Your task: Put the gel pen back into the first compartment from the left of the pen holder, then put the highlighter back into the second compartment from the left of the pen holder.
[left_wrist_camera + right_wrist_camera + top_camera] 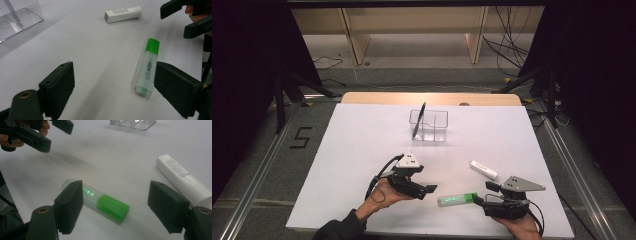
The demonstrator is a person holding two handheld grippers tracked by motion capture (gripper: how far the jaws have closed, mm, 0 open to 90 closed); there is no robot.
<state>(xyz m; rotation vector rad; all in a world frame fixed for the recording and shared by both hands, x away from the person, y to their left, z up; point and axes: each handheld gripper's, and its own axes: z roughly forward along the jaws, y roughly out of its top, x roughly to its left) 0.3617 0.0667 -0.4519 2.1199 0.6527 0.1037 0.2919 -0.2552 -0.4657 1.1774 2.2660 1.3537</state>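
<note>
The white rectangular table sheet [357, 145] gives a flat, bare work surface, and at its far middle stands a clear plastic divided organiser box [434, 125] with a dark pen [419, 120] leaning upright in its left compartment, well apart from the hands. Near the front edge, the left gripper [430, 189] is held with its black jaws wide apart and nothing between them, pointing right toward the green highlighter pen with a translucent barrel and bright green cap [148, 67]; the right gripper [116, 206], just right of that marker, also stands wide open, the jaws straddling the marker without pressing on it. The highlighter lies flat on the sheet at the near right, between the two grippers, cap end toward the right gripper. It looks light, stiff and smooth-sided, so it should lift easily but could roll or skid if nudged end-on; the flattish barrel near its middle seems the best place to pinch, across its narrow width rather than at the cap, which might pull off. A white cylindrical plastic tube with printed text [484, 170] lies just beyond the marker, apart from it, and the opposing gripper itself is probably the closest obstacle.
</note>
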